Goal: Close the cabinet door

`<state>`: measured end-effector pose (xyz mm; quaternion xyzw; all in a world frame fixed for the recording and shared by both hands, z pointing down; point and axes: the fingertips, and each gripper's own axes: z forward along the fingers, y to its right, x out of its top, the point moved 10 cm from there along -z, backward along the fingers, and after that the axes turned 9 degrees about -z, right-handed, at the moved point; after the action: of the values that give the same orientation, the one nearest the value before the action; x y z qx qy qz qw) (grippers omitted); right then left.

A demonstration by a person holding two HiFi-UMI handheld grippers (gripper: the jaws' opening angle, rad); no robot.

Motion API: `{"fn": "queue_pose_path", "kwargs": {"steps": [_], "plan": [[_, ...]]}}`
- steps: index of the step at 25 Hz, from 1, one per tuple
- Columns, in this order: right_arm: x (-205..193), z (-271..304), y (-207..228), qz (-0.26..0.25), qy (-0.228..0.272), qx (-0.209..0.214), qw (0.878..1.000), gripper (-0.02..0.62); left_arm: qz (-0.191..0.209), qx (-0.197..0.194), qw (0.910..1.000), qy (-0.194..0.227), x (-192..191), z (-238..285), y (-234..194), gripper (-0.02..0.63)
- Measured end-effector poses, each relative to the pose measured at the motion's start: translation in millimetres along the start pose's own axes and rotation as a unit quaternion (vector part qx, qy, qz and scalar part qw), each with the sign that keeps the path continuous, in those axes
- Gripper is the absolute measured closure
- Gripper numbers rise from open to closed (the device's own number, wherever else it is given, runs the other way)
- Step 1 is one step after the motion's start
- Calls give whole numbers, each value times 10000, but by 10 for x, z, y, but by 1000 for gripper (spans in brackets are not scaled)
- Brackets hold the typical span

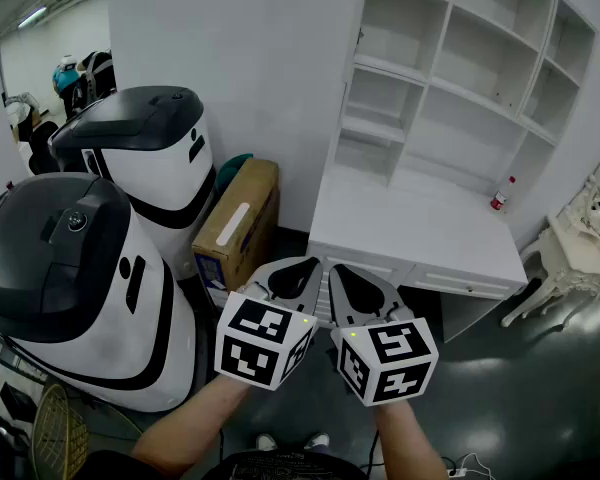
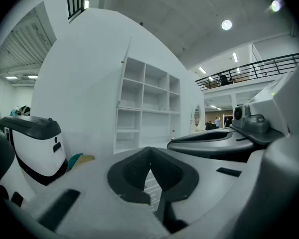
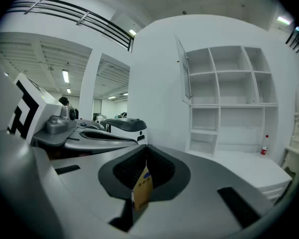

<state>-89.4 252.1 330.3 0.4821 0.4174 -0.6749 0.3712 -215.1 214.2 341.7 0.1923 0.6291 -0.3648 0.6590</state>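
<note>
Standing edge-on, cabinet door (image 3: 185, 76) beside shelves (image 3: 229, 83), dark floor (image 1: 545, 368) before

On the cabinet (image 1: 435, 108), a white counter (image 1: 410, 230) bears one red-capped bottle (image 1: 498, 198) at its right rear. The dark, glossy floor (image 1: 540, 398) carries a cardboard box (image 1: 238, 230), two white-and-black machines (image 1: 90, 308) — and a white chair (image 1: 570, 258).
</note>
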Motion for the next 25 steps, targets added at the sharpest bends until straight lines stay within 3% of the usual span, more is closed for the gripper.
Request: {"fn": "queue_pose_path", "kwargs": {"steps": [13,25], "plan": [[30,84,-45,16,58,-74,10000,574,59,-83,9999,-20,33,6,-106,594],[46,471,278,24,199,57,9998,574,136,58,9999,16,162,382,-280,595]]}}
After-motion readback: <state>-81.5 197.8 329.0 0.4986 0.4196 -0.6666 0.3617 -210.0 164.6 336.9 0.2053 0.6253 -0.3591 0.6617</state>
